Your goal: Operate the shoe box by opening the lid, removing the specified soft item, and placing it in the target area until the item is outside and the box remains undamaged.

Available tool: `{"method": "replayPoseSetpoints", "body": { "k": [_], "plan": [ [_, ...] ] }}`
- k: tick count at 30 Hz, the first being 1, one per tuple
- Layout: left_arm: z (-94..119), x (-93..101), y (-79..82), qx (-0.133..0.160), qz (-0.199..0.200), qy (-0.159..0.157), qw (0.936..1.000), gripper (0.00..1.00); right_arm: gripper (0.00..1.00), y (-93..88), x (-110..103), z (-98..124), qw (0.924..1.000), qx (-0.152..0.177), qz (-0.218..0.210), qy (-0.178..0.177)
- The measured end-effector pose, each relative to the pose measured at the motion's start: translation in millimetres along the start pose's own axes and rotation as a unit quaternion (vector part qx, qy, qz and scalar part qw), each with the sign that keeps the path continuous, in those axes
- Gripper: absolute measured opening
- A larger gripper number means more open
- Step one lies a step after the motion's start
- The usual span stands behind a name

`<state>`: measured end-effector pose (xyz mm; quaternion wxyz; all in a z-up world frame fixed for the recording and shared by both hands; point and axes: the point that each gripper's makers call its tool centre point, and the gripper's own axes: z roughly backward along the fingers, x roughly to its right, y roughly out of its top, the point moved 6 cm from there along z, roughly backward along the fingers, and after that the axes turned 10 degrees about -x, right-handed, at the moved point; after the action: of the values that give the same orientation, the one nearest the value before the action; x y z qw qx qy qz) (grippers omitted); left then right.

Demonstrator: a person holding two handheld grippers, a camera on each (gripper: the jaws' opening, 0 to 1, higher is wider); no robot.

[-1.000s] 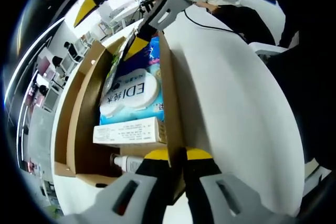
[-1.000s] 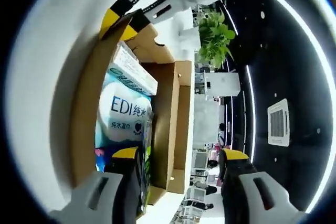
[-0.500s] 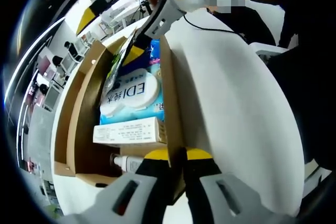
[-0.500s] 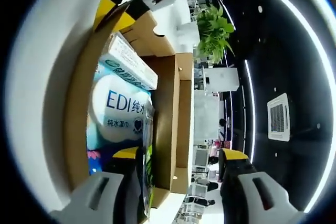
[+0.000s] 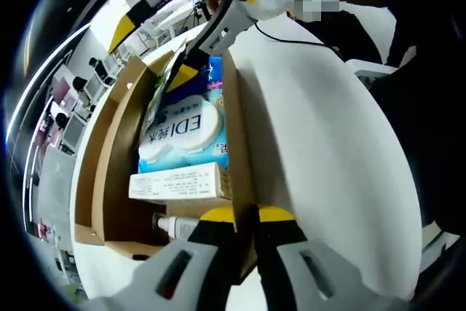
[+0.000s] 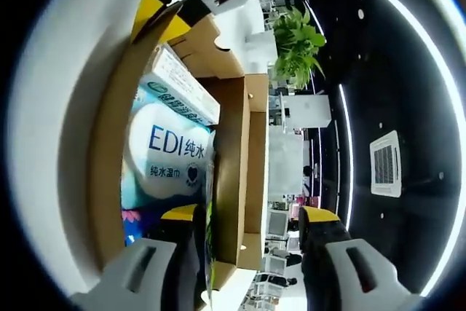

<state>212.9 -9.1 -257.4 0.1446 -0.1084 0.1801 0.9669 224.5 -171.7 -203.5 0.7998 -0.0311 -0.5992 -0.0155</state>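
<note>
An open cardboard shoe box (image 5: 116,143) lies on the white table (image 5: 328,158). Inside are a blue EDI wet-wipes pack (image 5: 182,132), a white carton (image 5: 180,182), a small bottle (image 5: 175,225) and a thin green packet (image 5: 164,89) standing on edge. My left gripper (image 5: 246,216) is shut on the box's near wall. At the box's far end is my right gripper (image 5: 154,52), one jaw inside by the green packet. In the right gripper view its jaws (image 6: 249,216) stand apart astride the green packet (image 6: 209,202) and the box's inner wall (image 6: 231,165), beside the wipes pack (image 6: 171,154).
A person's dark sleeve (image 5: 408,5) and a black cable (image 5: 291,38) lie across the table beyond the box. The box's lid (image 6: 256,172) stands open on the far side. A potted plant (image 6: 295,41) and office furniture show in the background.
The right gripper has shifted slightly along the box and its jaws have drawn a little closer together around the green packet. The left gripper and the box have stayed still.
</note>
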Motion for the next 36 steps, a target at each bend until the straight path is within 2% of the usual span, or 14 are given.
{"method": "replayPoseSetpoints", "body": {
  "k": [13,20,22,25,30,36],
  "plan": [
    [0.4,1.1,-0.2,0.001,-0.001,0.001,1.0,0.07,0.61,-0.4,2.0,-7.5,0.9999,-0.002,-0.008,0.006],
    [1.1,2.7,-0.5,0.0,-0.002,0.001,1.0,0.07,0.61,0.3,2.9,-6.3,1.0,-0.004,-0.003,-0.003],
    [1.1,2.8,-0.5,0.0,-0.002,0.001,1.0,0.07,0.61,1.2,2.5,-5.3,0.9998,-0.012,-0.007,-0.015],
    [1.1,2.8,-0.5,0.001,-0.003,0.001,1.0,0.07,0.57,6.9,0.7,-4.4,0.9989,-0.008,0.037,-0.029],
    [1.2,3.2,-0.4,0.0,-0.003,0.001,1.0,0.07,0.61,4.9,4.8,-5.3,0.9996,-0.011,0.012,-0.021],
    [1.2,3.2,-0.2,0.0,-0.002,0.001,1.0,0.07,0.61,4.0,7.5,-7.1,0.9997,-0.009,0.006,-0.023]
  ]
}}
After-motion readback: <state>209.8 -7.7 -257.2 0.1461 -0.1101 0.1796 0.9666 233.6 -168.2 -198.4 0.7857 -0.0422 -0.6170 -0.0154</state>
